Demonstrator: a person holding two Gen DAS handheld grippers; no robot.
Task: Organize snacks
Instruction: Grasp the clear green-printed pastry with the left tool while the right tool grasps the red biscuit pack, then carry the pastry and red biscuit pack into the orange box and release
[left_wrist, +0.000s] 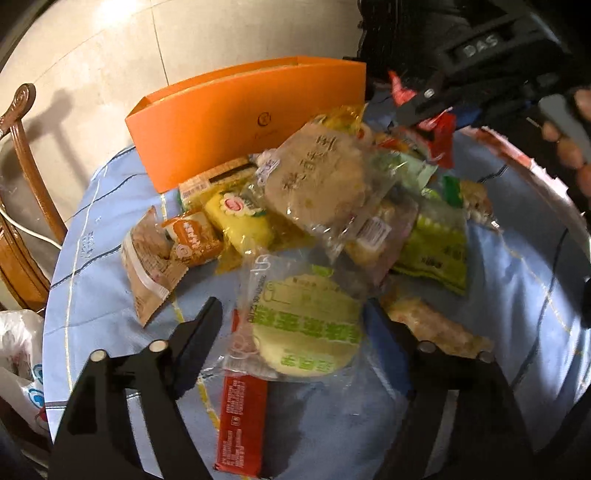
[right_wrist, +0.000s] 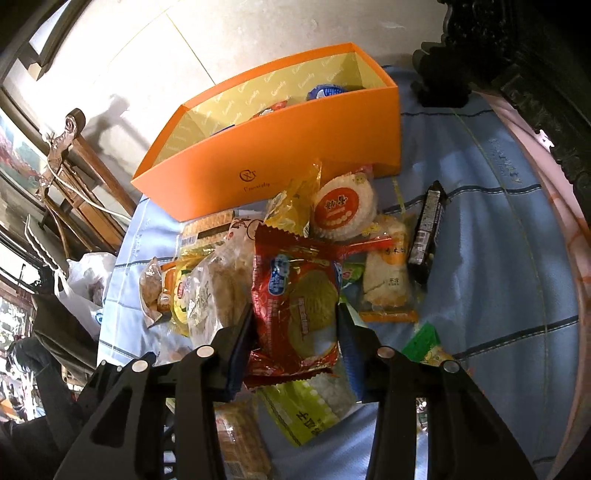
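A pile of wrapped snacks (left_wrist: 332, 206) lies on the blue tablecloth (left_wrist: 110, 295) in front of an open orange box (left_wrist: 240, 122). My left gripper (left_wrist: 291, 310) is open low over the cloth. A clear packet holding a round green-labelled pastry (left_wrist: 306, 325) lies between its fingers, with a gap on the left side. My right gripper (right_wrist: 295, 317) is shut on a red packet with a round cake (right_wrist: 295, 295), held above the pile. In the left wrist view, the right gripper (left_wrist: 421, 107) shows at the upper right with that red packet (left_wrist: 439, 136). The orange box (right_wrist: 277, 166) holds a few packets (right_wrist: 325, 90).
A red stick packet (left_wrist: 240, 424) lies near my left gripper, and a black bar (right_wrist: 426, 229) lies right of the pile. A wooden chair (left_wrist: 22, 184) and a white plastic bag (left_wrist: 18, 350) stand beyond the table's left edge. Dark carved furniture (right_wrist: 517, 55) rises at the back right.
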